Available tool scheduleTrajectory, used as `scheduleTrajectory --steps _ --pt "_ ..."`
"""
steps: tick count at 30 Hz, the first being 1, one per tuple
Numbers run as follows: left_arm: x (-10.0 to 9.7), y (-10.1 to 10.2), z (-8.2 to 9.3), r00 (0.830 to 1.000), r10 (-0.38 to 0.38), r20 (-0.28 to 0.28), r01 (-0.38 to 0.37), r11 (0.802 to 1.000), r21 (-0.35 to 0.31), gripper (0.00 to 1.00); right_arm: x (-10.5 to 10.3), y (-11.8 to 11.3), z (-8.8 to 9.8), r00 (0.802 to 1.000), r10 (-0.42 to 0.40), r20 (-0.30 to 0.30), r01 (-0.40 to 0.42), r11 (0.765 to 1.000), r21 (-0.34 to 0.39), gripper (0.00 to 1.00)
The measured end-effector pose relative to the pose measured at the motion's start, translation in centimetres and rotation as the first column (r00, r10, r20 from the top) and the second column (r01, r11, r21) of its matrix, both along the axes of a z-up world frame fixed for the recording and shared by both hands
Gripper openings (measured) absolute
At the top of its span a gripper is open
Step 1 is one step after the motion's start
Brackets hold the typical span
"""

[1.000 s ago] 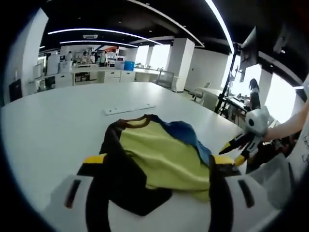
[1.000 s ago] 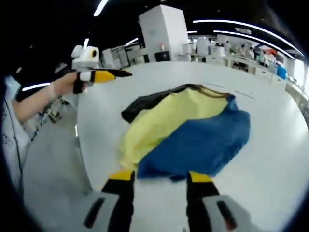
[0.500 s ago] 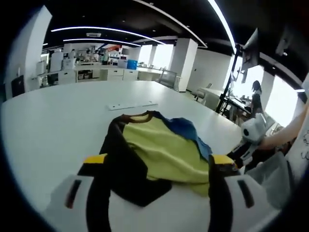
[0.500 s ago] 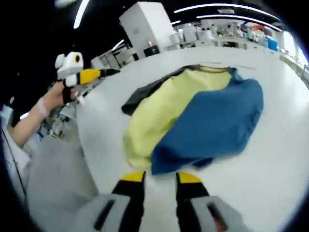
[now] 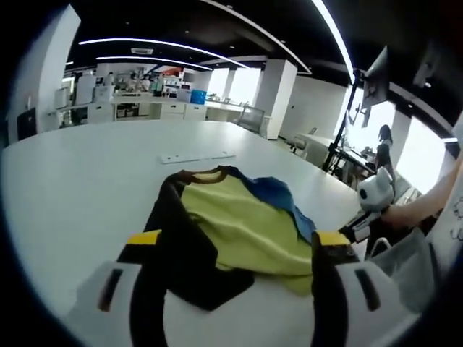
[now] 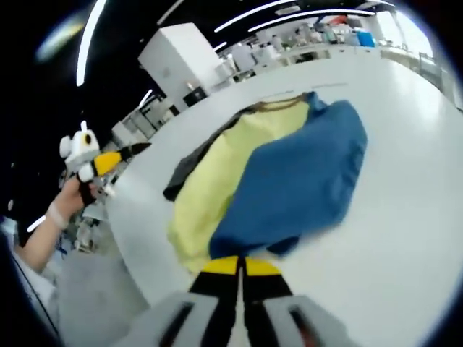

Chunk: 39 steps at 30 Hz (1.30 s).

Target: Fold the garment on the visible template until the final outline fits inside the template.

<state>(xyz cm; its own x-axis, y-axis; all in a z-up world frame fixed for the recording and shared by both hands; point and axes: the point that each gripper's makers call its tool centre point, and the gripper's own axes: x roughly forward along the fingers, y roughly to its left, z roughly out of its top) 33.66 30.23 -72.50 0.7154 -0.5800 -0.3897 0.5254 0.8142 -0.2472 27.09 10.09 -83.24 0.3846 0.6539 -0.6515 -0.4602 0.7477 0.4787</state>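
I closed right gripper (image 6: pixel 241 265) at near blue hem of garment (image 6: pixel 289 181) on white table (image 6: pixel 405 217) — cloth between jaws, cannot tell. Left gripper (image 5: pixel 231 242) stayed spread over black sleeve — fold not begun.

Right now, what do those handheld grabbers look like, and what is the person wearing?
The left gripper has black fingers with yellow tips on a pale grey body. The right gripper matches, with a white round-lensed head seen in the left gripper view. A pale sleeve and a white wristband show.
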Motion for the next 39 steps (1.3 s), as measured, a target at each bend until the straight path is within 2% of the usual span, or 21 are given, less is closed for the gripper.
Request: scheduleTrajectory --steps 3,5,7,11,15,19,21,23,27,34,36,39 --pt "-0.1 0.0 -0.1 1.0 -0.004 -0.001 0.004 1.0 -0.001 0.8 -0.1 0.1 0.7 1.0 -0.015 -0.011 0.015 1.0 0.027 0.0" --pt "-0.1 0.2 -0.2 1.0 -0.004 -0.002 0.004 1.0 0.003 0.8 0.2 0.3 2.0 1.0 -0.027 0.012 0.026 0.998 0.055 0.0" --pt "-0.1 0.2 -0.1 1.0 -0.002 -0.003 0.002 1.0 0.0 0.8 0.8 0.3 3.1 0.999 -0.042 0.024 0.039 0.996 0.081 0.0" --pt "-0.1 0.1 -0.1 1.0 -0.002 -0.003 0.002 1.0 -0.003 0.79 2.4 0.6 4.8 0.995 -0.045 0.085 0.038 0.996 0.081 0.0" --pt "-0.1 -0.2 0.0 1.0 -0.009 -0.002 0.009 1.0 -0.003 0.79 3.9 1.2 6.3 0.993 -0.072 0.092 0.061 0.992 0.113 0.0" --pt "-0.1 -0.3 -0.2 1.0 -0.013 -0.005 0.013 1.0 -0.007 0.79 6.0 1.6 5.4 0.992 -0.076 0.102 0.068 0.994 0.083 0.0" --pt "-0.1 -0.4 -0.2 1.0 -0.016 -0.007 0.016 1.0 -0.006 0.78 6.8 1.7 4.6 0.993 -0.083 0.085 0.077 0.994 0.074 0.0" --pt "-0.1 -0.4 -0.3 1.0 -0.016 -0.008 0.016 1.0 -0.006 0.78 7.3 2.1 4.3 0.993 -0.083 0.084 0.078 0.995 0.065 0.0" --pt "-0.3 -0.4 -0.4 1.0 -0.015 -0.014 0.015 1.0 -0.005 0.78 8.0 2.2 3.3 0.992 -0.063 0.107 0.064 0.998 0.0 0.0" --pt "-0.4 -0.4 -0.4 1.0 -0.011 -0.018 0.011 1.0 -0.003 0.78 8.8 2.4 4.0 0.988 -0.054 0.144 0.053 0.999 0.008 0.0" --pt "-0.4 -0.3 -0.5 1.0 -0.011 -0.02 0.011 1.0 -0.003 0.78 8.9 2.3 4.6 0.984 -0.057 0.169 0.054 0.998 0.019 0.04" --pt "-0.4 -0.5 -0.5 1.0 -0.017 -0.021 0.017 1.0 -0.002 0.78 8.9 2.1 5.1 0.98 -0.065 0.188 0.061 0.998 0.025 0.06"
